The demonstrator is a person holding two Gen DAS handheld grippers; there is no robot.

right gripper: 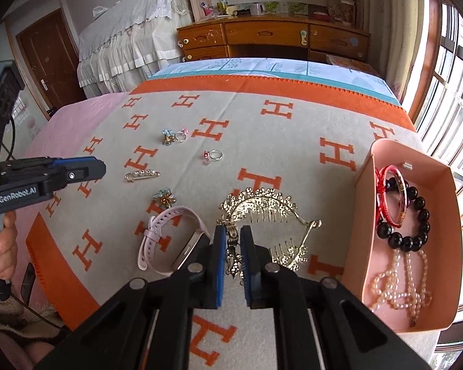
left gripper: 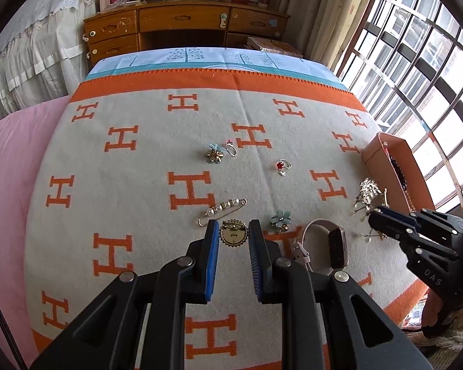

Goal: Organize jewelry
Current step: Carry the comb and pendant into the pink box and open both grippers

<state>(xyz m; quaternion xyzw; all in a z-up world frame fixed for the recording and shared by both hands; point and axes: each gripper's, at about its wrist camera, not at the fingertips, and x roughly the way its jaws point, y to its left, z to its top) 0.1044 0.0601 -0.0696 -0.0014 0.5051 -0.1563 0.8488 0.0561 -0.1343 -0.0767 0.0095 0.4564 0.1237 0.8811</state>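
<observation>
Left tongs: the left gripper [left gripper: 233,237] pointed down at the blanket [left gripper: 139,191] with its jaws at a narrow gap, one on each side of a round gold brooch [left gripper: 233,236]. Whether the pads pressed on the brooch, I cannot tell.
Right tongs: the right gripper [right gripper: 233,243] was closed on a dark gold dangling part of the gold hair comb [right gripper: 259,209]; the pads pinched it from both sides.
Hair comb: it lay on the blanket just in front of the right gripper, between the pink watch [right gripper: 173,240] and the pink box [right gripper: 444,246].
Pink box: it stood at the right edge of the blanket, near the window. Inside it were a black bead bracelet [right gripper: 416,225], a red bangle [right gripper: 389,197] and a pearl necklace [right gripper: 401,289].
Other jewelry on the blanket: a pearl pin [left gripper: 222,211] lay just beyond the brooch, a blue flower clip [left gripper: 280,219] between brooch and watch, a second flower clip [left gripper: 214,154] farther away with a small ring [left gripper: 230,148] just beside it, and a ring with a red stone [left gripper: 282,165] by itself.
Person: a hand [right gripper: 3,240] held the handle of the left gripper at the left edge of the right wrist view.
</observation>
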